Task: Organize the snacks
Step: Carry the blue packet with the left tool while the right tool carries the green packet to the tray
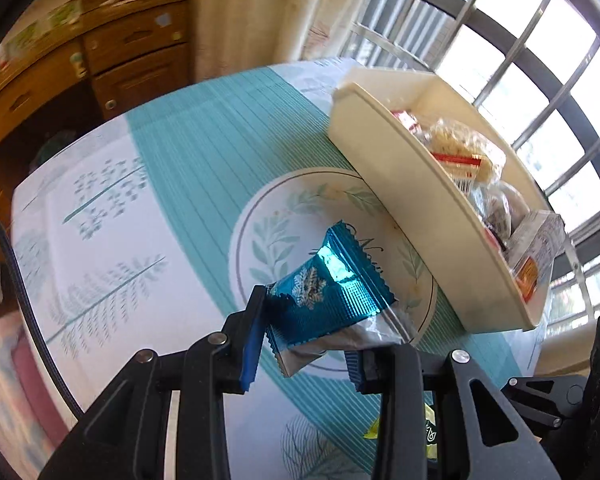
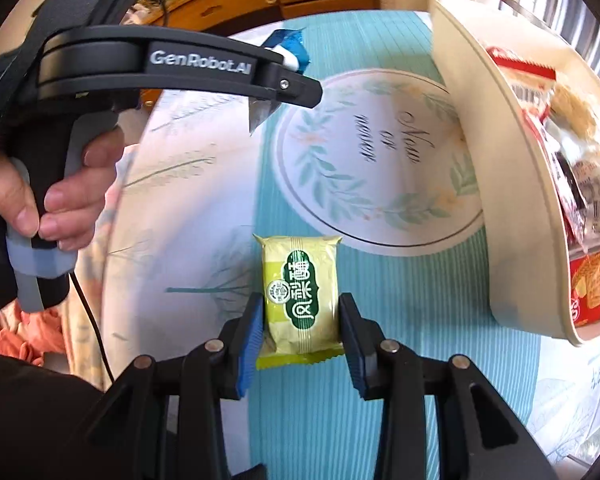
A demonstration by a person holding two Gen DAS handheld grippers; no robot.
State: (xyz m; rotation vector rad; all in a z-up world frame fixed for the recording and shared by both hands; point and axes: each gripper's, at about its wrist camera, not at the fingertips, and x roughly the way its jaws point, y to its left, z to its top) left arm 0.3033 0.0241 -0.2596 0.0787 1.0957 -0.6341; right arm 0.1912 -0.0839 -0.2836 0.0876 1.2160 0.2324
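Observation:
My left gripper (image 1: pixel 306 334) is shut on a shiny blue snack packet (image 1: pixel 328 292) with a silver underside, held above the teal tablecloth. Its blue packet (image 2: pixel 290 50) also shows in the right wrist view, sticking out past the black gripper body a hand is holding. My right gripper (image 2: pixel 300 330) is shut on a yellow-green snack packet (image 2: pixel 300 288) with dark green characters, lifted over the cloth. A cream tray (image 1: pixel 396 184) to the right holds several wrapped snacks; the same tray (image 2: pixel 512 200) stands just right of the yellow-green packet.
The table wears a teal and white cloth with a round leaf emblem (image 2: pixel 376 160). A wooden chest of drawers (image 1: pixel 112 52) stands behind the table, and a barred window (image 1: pixel 540 80) is beyond the tray. A black cable (image 2: pixel 88 312) hangs at the left.

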